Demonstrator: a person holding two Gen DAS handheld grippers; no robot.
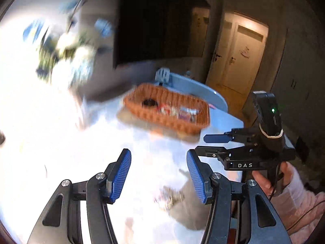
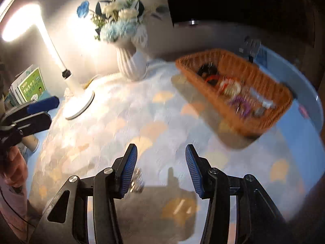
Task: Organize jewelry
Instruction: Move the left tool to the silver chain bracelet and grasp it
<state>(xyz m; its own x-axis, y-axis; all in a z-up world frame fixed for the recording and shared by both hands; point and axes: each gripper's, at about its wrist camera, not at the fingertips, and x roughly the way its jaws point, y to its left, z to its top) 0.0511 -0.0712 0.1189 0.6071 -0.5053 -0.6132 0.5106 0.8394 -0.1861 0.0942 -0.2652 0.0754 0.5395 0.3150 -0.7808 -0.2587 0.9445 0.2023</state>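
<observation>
1. Left gripper: its blue pads are standing apart, with nothing between them; it is hanging over the bench, which is glaring white under the light.
2. Right gripper: its jaws are likewise standing apart and gripping nothing. From the left wrist it is showing at the right, held by a hand in a pale sleeve.
3. Jewelry piece: a small, blurred, glinting cluster is lying on the bench cloth just below the left gripper's right pad; from the right wrist it is showing just beside that gripper's left pad. What kind of piece it is cannot be told.
4. Basket: an orange woven tray is sitting farther out on the bench, to the right, well apart from both grippers. It is holding blurred small items, among them black, red, white and purple rings.
5. Vase: a white ribbed vase with blue and white flowers is standing at the back of the bench, left of the basket.
6. Lamp: a lit white desk lamp is standing left of the vase, its round base on the cloth.
7. Books: green-covered books are standing at the far left edge.
8. Door: a pale door is showing beyond the bench.
</observation>
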